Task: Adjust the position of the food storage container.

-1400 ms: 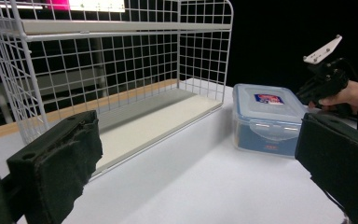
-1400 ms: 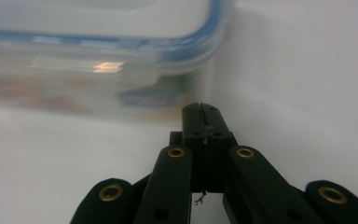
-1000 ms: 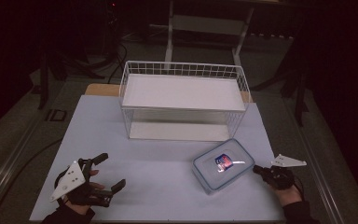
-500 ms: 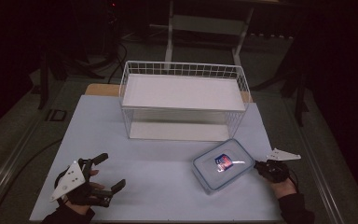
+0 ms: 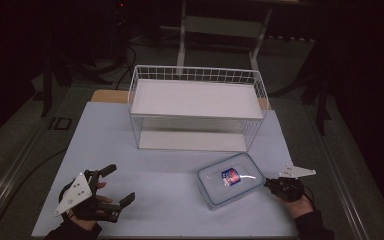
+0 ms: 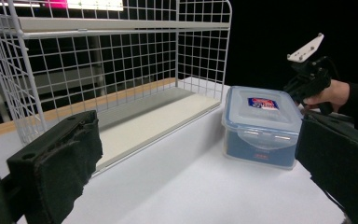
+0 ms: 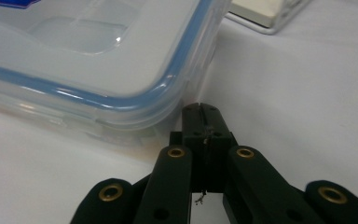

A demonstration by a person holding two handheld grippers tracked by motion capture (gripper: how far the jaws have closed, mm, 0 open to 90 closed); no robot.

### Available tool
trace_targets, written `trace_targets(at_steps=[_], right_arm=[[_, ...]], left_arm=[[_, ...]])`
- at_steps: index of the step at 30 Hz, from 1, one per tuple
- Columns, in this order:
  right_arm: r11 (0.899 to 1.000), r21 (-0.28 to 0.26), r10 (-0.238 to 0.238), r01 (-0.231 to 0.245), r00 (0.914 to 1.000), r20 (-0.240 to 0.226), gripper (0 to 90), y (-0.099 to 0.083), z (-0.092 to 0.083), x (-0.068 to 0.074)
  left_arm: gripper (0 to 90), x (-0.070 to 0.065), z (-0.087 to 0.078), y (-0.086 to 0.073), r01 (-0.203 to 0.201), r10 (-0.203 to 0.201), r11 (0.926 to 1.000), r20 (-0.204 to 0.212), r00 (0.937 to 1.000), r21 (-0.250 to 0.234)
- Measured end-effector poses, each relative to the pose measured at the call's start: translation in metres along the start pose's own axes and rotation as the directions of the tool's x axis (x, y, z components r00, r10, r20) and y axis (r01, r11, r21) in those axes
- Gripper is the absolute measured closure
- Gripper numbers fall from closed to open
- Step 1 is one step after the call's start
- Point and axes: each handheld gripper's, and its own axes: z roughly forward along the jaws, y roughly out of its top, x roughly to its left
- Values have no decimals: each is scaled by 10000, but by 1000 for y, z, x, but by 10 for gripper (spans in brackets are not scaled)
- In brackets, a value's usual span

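A clear plastic container (image 5: 230, 180) with a blue-rimmed lid and a small label lies on the white table (image 5: 170, 170), right of centre. My right gripper (image 5: 269, 183) is shut with nothing between its jaws. Its closed tips (image 7: 200, 109) sit at the container's (image 7: 98, 60) near right corner, just below the lid rim; I cannot tell if they touch. My left gripper (image 5: 120, 183) rests at the table's front left, open and holding nothing. Past its wide jaws the left gripper view has the container (image 6: 261, 126) and the right gripper (image 6: 307, 84) behind it.
A white wire shelf rack (image 5: 195, 75) stands at the back middle of the table, with a white board on top and another at its base (image 6: 149, 116). Bare tabletop lies between the two grippers. The room around the table is dark.
My right gripper has edged a little to the left, up to the container's corner. The left gripper and the container have stayed where they were.
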Motion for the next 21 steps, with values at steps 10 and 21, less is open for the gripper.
trace_targets(at_steps=[10,21], right_arm=[[9997,95,-210,216,9976,-660,900,0,5,16],[9975,250,-622,662,9889,-1352,900,4,11,34]], left_arm=[[5,0,1,0,9,-9,10000,14,10000,60],[5,0,3,-1,111,-111,9997,8,9999,199]])
